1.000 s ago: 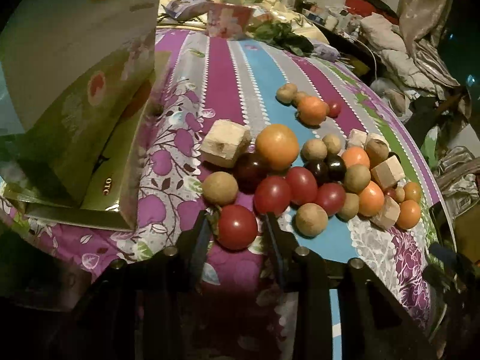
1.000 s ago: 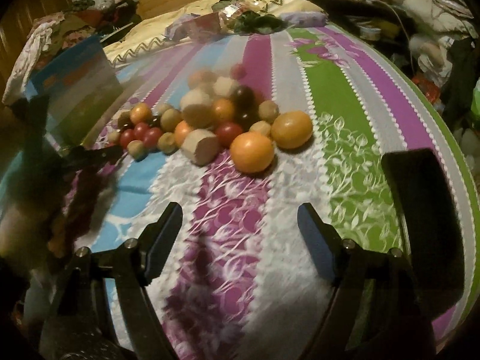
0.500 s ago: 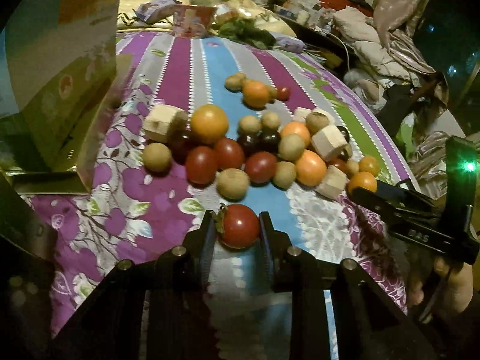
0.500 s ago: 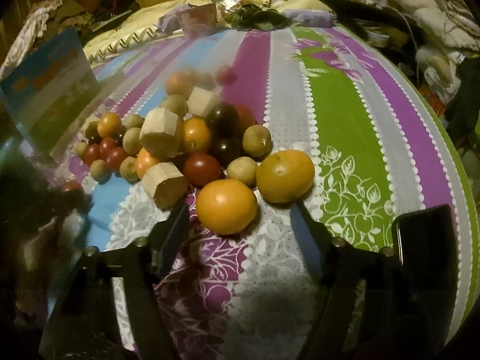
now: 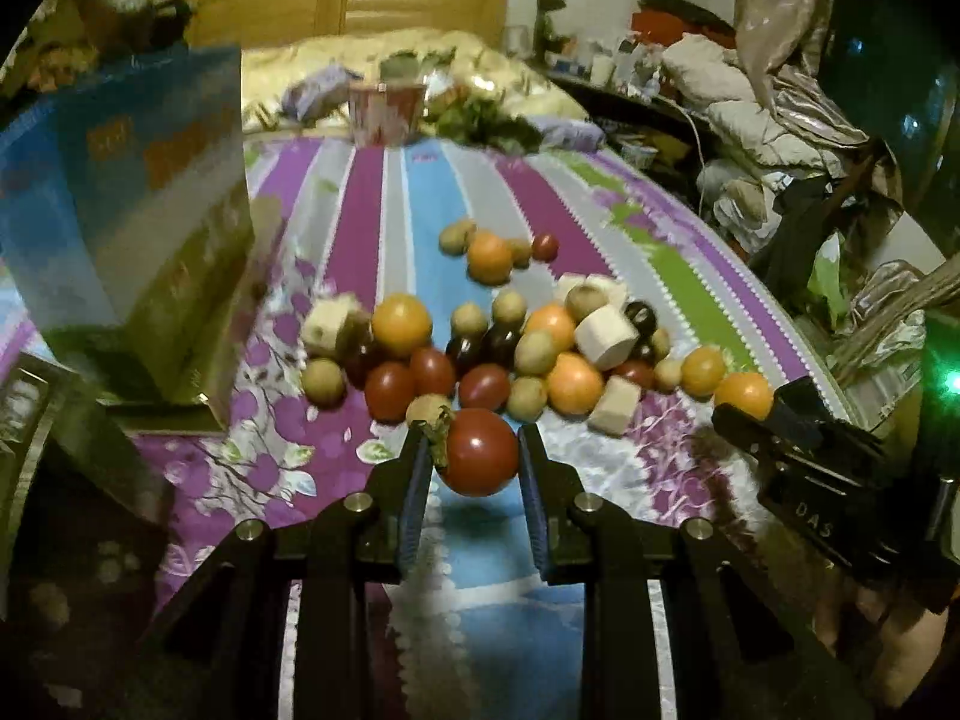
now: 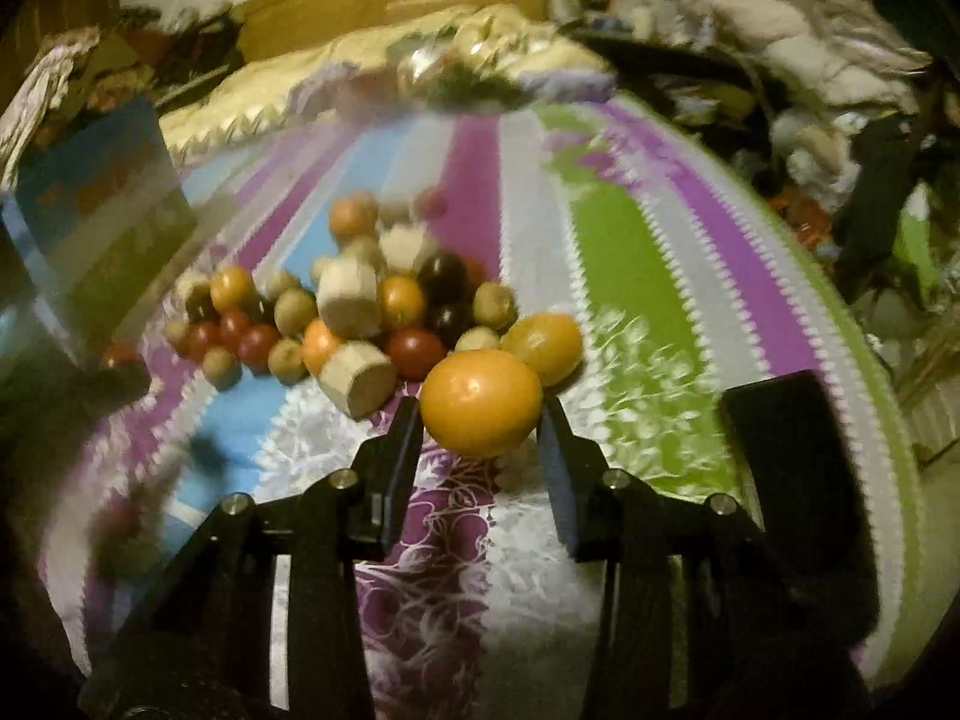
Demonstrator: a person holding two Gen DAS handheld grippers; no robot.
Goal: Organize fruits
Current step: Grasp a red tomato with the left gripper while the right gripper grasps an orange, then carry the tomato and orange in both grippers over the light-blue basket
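The bed, under its striped floral cover, carries everything here, with an open cardboard box standing at its left side and the fruit pile spread across the middle stripes. A second ago the right claw hung wide open well short of that pile; now it has come in on the nearest orange, and its jaws are closing with the fruit between them, the pads at or very near the skin (blur hides the contact). The orange seems to be off the cover, though I cannot be sure. The left claw, nearly shut, grips a red tomato as it did before, but has raised it clear of the cover and out of the pile. Both hands are therefore loaded or about to be, so the next step is probably carrying each fruit to its place, likely the box.
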